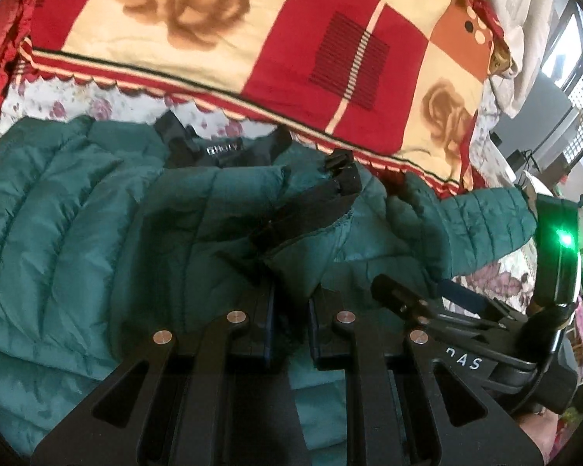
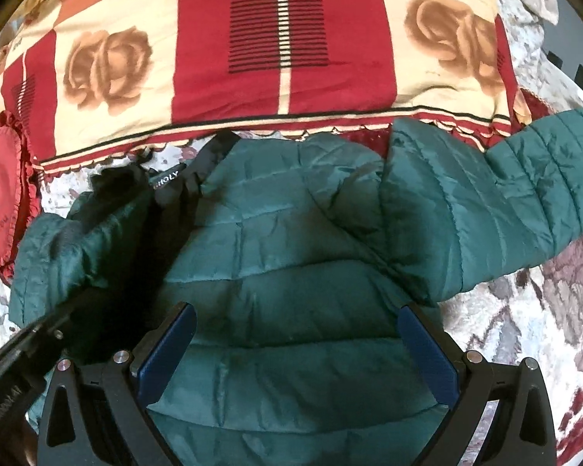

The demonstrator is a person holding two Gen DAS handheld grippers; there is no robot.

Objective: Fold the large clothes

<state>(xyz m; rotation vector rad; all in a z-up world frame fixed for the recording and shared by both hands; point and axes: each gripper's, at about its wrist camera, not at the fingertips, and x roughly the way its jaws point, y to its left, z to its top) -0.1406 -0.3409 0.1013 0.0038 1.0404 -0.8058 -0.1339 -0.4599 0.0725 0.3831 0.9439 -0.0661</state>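
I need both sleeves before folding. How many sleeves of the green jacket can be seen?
2. One sleeve stretches out right over the floral sheet; the other sleeve lies folded across the jacket front.

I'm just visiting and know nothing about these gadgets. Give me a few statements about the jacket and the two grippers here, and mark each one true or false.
1. The jacket is green and quilted. True.
2. The left gripper stands wide open over bare bedding. False: its jaws are nearly together, pinching a fold of the jacket.
3. The right gripper has its jaws spread apart above the jacket. True.
4. One sleeve stretches out to the side across the floral sheet. True.
5. The blanket beyond the jacket is plain blue. False: it is red and cream with rose prints.
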